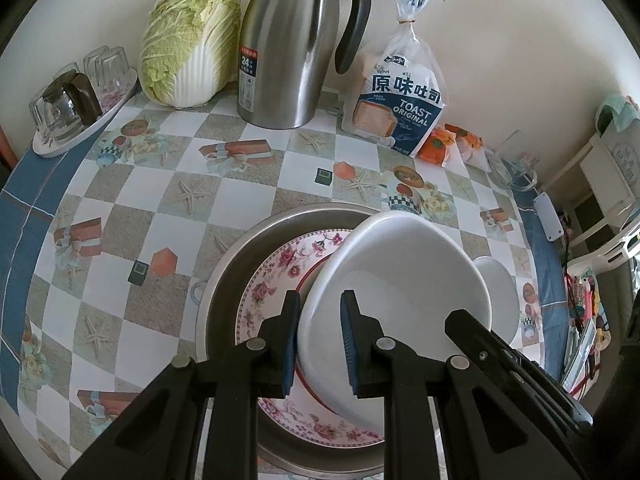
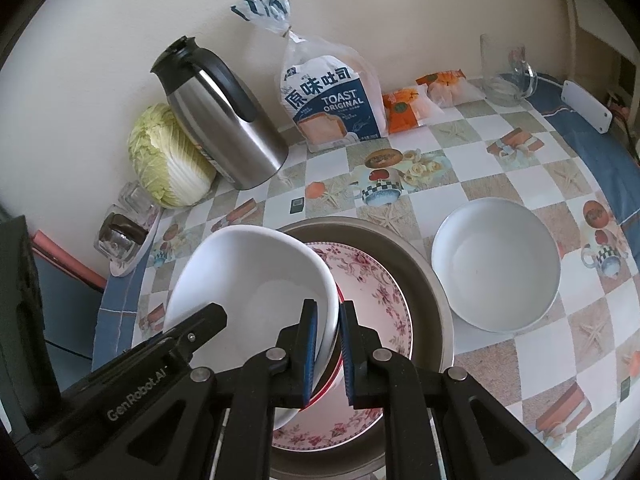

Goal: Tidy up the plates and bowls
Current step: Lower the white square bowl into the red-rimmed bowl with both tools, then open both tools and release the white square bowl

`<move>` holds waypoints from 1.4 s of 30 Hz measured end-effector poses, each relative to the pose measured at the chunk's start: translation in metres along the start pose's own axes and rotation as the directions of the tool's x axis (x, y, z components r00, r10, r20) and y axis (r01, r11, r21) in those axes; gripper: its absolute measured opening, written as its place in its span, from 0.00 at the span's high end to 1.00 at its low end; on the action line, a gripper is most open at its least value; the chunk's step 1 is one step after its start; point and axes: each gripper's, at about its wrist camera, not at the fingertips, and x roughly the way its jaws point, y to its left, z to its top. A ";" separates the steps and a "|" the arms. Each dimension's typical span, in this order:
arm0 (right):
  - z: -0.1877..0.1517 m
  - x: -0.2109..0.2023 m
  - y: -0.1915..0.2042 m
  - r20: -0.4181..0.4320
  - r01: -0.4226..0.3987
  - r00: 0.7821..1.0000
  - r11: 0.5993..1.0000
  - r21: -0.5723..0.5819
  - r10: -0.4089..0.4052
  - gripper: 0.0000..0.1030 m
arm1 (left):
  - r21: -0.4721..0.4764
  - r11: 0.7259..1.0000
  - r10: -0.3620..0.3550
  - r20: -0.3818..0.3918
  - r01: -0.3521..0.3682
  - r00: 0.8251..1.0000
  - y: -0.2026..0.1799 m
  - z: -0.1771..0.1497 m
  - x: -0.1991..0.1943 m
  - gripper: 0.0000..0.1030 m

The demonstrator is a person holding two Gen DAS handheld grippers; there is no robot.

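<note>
Table [image 2: 500, 184]: covered in a checkered cloth printed with starfish, teacups and gift boxes, with a blue border; it stands against a pale wall.
Metal basin [image 2: 416, 276]: round and shallow, near the front edge of the table; it holds the other dishes.
Floral plate [image 2: 376, 292]: pink-flowered, red-rimmed, lying inside the metal basin.
White bowl [image 1: 404, 264]: tilted steeply over the floral plate, its opening turned up and toward the cameras; both grippers hold it by opposite rims.
Second white bowl [image 2: 496, 264]: upright on the cloth, just beside the basin on its right.
Left gripper [image 1: 320, 336]: reaches forward and down over the basin; its blue-padded jaws straddle the white bowl's left rim, one pad outside, one inside. Whether both pads press the wall cannot be told.
Right gripper [image 2: 328, 340]: comes in from the opposite side, jaws clamped narrowly on the white bowl's right rim, one pad inside, one outside.
Steel thermos jug [image 1: 292, 52]: upright at the back by the wall.
Napa cabbage [image 1: 188, 40]: standing left of the jug, touching the wall.
Toast bag [image 1: 400, 92]: right of the jug.
Tray of glasses [image 1: 76, 96]: at the far left corner, glasses upturned.
</note>
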 end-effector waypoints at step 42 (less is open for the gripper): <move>0.010 -0.034 0.011 0.091 0.090 0.992 0.991 -0.096 -0.082 0.09 | -0.128 0.978 0.175 0.094 -0.162 0.980 0.040 0.013 -0.046 0.14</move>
